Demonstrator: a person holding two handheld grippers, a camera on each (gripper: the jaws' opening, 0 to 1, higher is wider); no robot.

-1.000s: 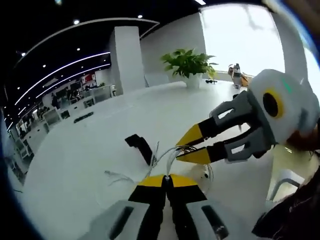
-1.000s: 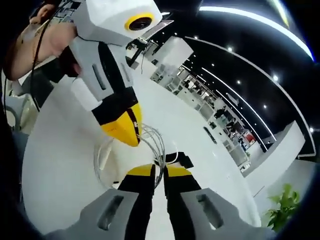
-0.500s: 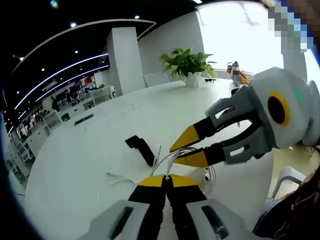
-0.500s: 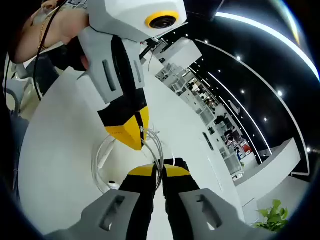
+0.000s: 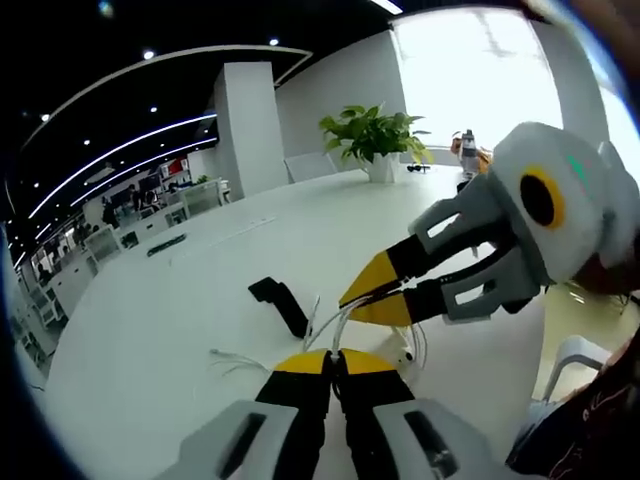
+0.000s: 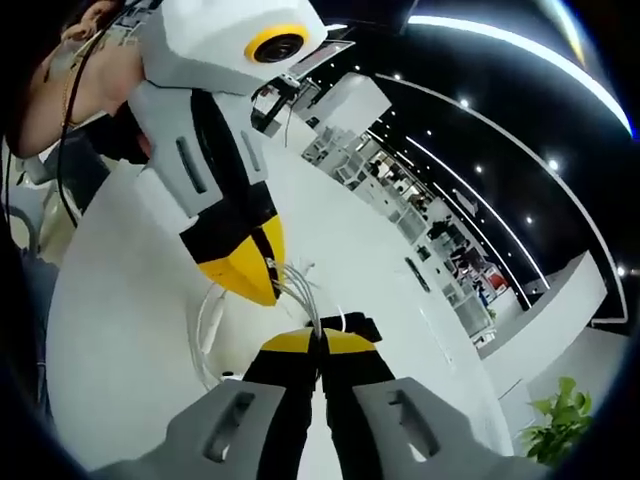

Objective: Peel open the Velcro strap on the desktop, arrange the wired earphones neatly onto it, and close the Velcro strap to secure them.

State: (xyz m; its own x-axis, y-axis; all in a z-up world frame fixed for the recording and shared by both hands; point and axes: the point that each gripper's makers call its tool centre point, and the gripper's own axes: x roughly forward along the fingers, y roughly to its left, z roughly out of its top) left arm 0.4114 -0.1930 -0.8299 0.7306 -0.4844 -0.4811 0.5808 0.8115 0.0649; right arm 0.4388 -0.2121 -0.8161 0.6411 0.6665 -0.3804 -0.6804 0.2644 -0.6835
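Two close, opposed views over the white table (image 5: 200, 290), perhaps sharing earphones (image 6: 300, 290).

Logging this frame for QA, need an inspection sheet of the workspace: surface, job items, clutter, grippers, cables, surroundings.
Surface: white table, large and glossy.
Job's things: black Velcro strap lying flat on the table; white wired earphones gathered in loops beside it, part lifted off the table.
Clutter: potted plant and a bottle at the far edge.
Grippers: left gripper shut on the earphone wires; right gripper also shut on them, close alongside.
Cables: a loose earphone strand trails on the table.
Surroundings: open office, ceiling light strips, a white chair.
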